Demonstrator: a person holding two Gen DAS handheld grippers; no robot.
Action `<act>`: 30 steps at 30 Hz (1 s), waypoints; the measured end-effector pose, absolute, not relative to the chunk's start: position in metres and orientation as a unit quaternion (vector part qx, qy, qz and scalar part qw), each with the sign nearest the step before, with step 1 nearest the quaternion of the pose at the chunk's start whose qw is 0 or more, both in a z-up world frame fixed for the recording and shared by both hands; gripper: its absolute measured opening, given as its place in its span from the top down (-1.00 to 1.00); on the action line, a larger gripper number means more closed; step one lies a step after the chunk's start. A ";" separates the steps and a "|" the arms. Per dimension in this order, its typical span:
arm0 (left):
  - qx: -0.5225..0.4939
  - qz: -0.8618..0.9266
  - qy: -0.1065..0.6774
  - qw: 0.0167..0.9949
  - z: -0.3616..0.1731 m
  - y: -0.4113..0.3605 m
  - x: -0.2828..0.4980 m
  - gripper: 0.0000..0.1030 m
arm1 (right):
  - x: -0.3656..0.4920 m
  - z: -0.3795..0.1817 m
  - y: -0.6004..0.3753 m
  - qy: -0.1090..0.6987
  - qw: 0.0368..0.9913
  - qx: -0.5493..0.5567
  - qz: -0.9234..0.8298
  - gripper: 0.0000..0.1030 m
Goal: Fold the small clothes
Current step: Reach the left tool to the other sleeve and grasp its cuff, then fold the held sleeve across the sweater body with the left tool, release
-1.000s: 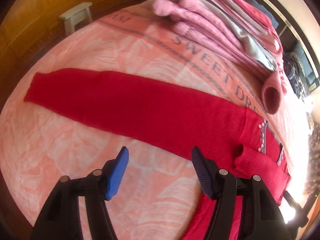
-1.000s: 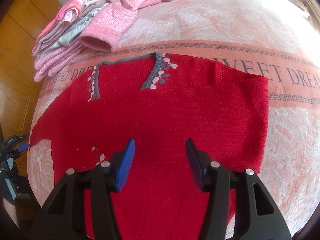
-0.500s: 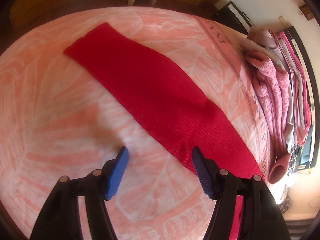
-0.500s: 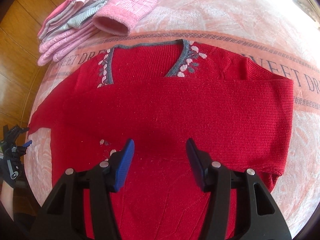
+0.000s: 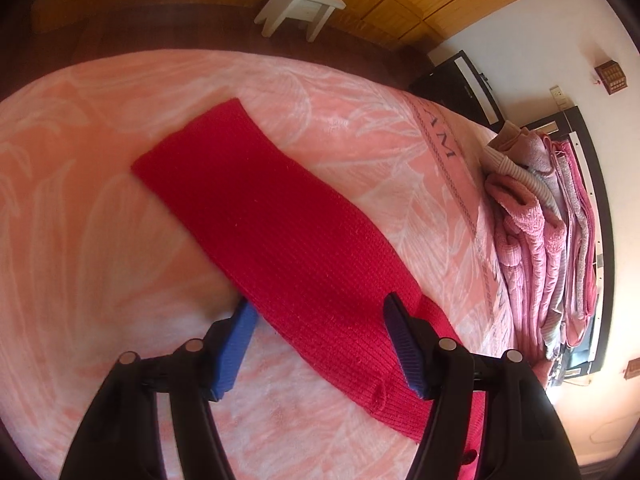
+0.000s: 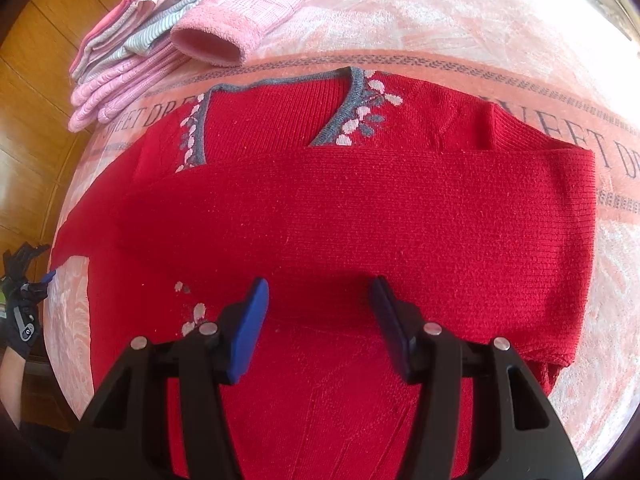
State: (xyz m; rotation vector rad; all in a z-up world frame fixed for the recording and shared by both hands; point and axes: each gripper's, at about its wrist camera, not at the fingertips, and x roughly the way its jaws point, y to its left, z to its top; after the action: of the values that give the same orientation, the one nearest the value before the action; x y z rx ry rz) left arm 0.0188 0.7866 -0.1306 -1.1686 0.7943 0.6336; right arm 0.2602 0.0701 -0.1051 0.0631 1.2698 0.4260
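Red sweater [image 6: 360, 220] on pink blanket [image 5: 100, 240]

Left gripper [image 5: 316, 316], jaws apart, straddles the outstretched sleeve [image 5: 280, 232]; right gripper [image 6: 320, 304], jaws apart, hovers lower centre.

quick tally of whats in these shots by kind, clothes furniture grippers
red sweater: 1
stack of folded pink and grey clothes: 1 (pieces too bunched to count)
loose pink garment: 1
white stool: 1
grippers, left gripper and right gripper: 2
total: 6
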 end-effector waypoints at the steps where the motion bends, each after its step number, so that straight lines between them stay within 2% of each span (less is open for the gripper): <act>1: -0.525 0.287 0.357 0.718 -0.131 0.788 0.019 -0.25 | 0.261 -0.106 0.070 0.587 0.784 0.029 0.199 -0.06; 4: -0.510 0.291 0.352 0.729 -0.129 0.789 0.021 -0.20 | 0.262 -0.107 0.070 0.584 0.785 0.025 0.205 -0.09; 8: -0.491 0.300 0.354 0.737 -0.127 0.789 0.021 0.20 | 0.264 -0.109 0.070 0.582 0.786 0.028 0.207 -0.11; 11: -0.499 0.294 0.334 0.744 -0.128 0.792 0.015 0.61 | 0.263 -0.108 0.071 0.580 0.787 0.024 0.209 -0.11; 13: -0.515 0.285 0.307 0.748 -0.128 0.794 0.008 0.69 | 0.262 -0.109 0.071 0.578 0.787 0.023 0.212 -0.12; 20: -0.496 0.294 0.288 0.765 -0.109 0.790 0.008 0.86 | 0.260 -0.107 0.068 0.578 0.787 0.029 0.214 -0.12; 30: -0.474 0.266 0.263 0.797 -0.070 0.756 0.035 0.90 | 0.254 -0.099 0.062 0.577 0.790 0.036 0.202 -0.11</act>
State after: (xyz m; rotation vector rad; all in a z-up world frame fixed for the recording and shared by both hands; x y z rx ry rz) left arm 0.0354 0.7564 -0.0699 -1.0186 0.5653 0.5710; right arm 0.2540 0.0621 -0.0989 0.0779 1.2429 0.4343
